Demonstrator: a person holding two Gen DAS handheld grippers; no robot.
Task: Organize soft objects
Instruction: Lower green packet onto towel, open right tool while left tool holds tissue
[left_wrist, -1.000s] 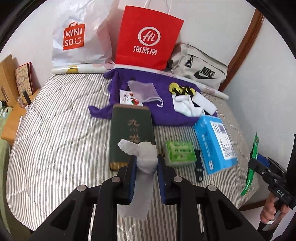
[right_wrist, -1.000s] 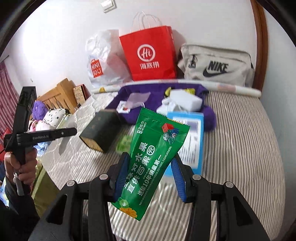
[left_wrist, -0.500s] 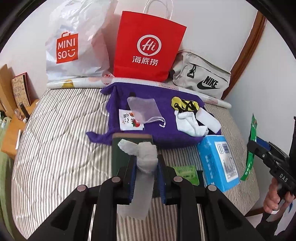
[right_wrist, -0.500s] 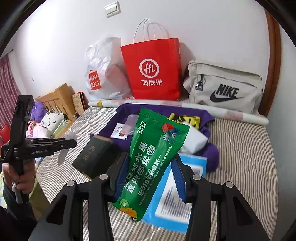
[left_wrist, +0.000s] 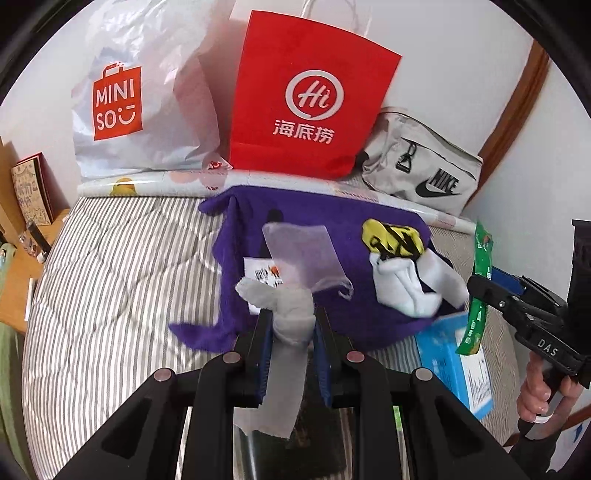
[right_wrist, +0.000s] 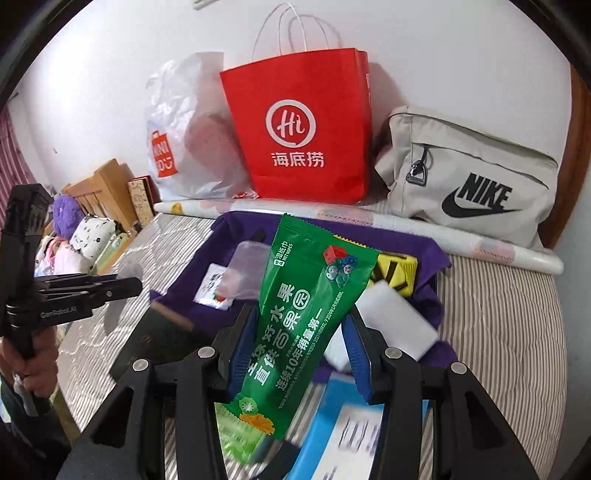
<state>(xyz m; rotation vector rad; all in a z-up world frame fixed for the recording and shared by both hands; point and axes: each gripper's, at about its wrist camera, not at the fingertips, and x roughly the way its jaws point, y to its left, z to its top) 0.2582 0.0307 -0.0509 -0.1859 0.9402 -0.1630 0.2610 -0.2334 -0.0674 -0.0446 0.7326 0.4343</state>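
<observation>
Nearest, the left gripper (left_wrist: 291, 325) pinches a grey sock (left_wrist: 286, 332) between its blue pads, the sock draping down at 6 o'clock. Likewise the right gripper (right_wrist: 295, 350) clamps a green wet-wipe packet (right_wrist: 299, 325), tilted toward 1 o'clock. Beyond lies a purple cloth (left_wrist: 325, 218) on the striped bed (left_wrist: 110, 295), bearing white socks (left_wrist: 402, 288) at 3 o'clock. Farthest, at 12 o'clock, stands a red paper bag (left_wrist: 306, 96).
</observation>
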